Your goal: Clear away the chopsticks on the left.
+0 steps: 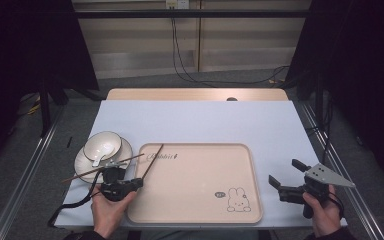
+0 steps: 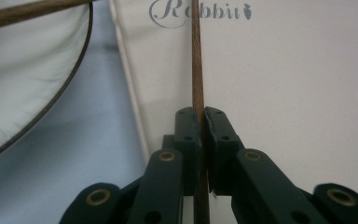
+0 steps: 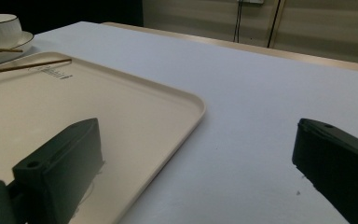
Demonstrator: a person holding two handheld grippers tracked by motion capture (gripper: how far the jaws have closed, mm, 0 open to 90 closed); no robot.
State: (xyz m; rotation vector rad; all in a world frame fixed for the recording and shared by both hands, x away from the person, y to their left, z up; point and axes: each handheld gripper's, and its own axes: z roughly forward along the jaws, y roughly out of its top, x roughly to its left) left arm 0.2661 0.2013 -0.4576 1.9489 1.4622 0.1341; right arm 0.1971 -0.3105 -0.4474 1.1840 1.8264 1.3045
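The left gripper (image 1: 130, 184) is near the front-left corner of the worktop (image 1: 195, 120), at the tray's left edge. Its fingers (image 2: 189, 128) are closed on one chopstick (image 1: 153, 160), which angles across the tray's rear-left corner over the printed lettering. A second chopstick (image 1: 102, 167) lies across the plate (image 1: 82, 162) beside the tray (image 1: 200, 185). A bowl (image 1: 102, 145) sits on that plate. The right gripper (image 1: 285, 177) is at the front-right edge of the worktop, just beside the tray's right rim, its fingers (image 3: 70, 158) spread wide and holding nothing.
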